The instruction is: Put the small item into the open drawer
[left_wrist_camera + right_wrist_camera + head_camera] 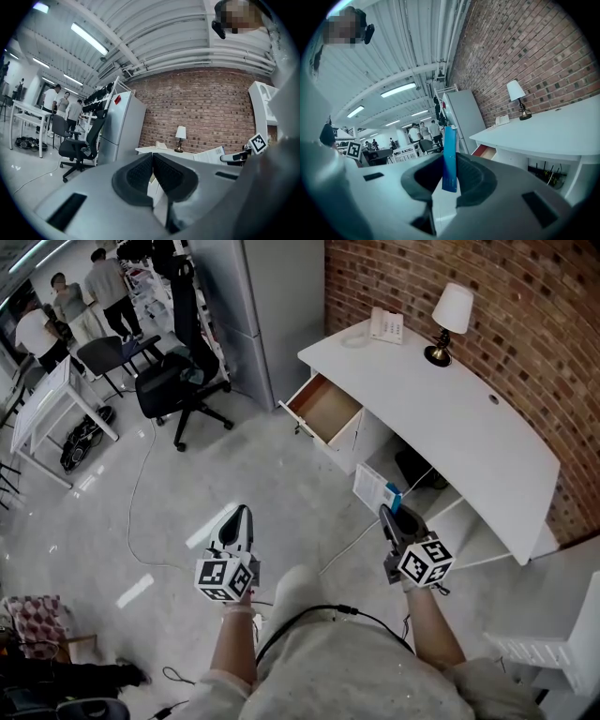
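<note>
The person wears a pale grey top (375, 681), and a thin black cable (300, 620) loops across its chest. The left tool (242, 514) and right tool (386, 515) both have smooth grey bodies with dark ribbed pads (138, 176). Each carries a cube (225, 577) printed with black-and-white square markers.

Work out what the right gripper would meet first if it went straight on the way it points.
Likely the open drawer of the white desk: the right gripper, shut on the blue box, aims near it, perhaps just left. Depth is unclear.
</note>
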Demonstrator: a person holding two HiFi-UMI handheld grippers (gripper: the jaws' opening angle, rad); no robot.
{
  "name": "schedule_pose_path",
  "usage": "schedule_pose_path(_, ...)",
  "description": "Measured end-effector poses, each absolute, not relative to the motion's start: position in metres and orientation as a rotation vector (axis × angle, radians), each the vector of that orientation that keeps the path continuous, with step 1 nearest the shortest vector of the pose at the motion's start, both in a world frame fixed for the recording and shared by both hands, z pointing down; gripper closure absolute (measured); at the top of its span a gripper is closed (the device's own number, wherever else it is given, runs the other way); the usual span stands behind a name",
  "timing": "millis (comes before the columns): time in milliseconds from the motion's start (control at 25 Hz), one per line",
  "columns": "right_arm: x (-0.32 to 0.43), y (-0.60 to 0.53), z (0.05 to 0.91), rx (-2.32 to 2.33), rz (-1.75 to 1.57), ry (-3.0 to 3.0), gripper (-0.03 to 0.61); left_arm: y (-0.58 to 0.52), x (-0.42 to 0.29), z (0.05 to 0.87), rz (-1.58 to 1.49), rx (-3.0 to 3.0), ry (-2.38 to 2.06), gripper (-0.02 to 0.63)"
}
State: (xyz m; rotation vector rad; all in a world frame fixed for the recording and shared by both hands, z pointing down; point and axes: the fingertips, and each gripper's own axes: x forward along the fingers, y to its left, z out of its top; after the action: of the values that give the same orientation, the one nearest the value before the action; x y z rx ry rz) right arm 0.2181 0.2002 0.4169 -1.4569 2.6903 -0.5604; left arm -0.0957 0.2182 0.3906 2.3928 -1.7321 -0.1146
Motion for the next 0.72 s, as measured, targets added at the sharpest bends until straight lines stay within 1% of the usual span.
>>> schedule_pose_path(320,0.222,0.167,0.430,-1.502,-0.583,2.680,0.500,0.168,-0.080,0.397,-0.109,2.444,-1.659,0.607)
schedule_pose_path(720,0.202,0.079,0.448,-1.567,-0.652,2.688,0.500,0.060,-0.088,0.412,-0.078,2.463,-1.572,0.607)
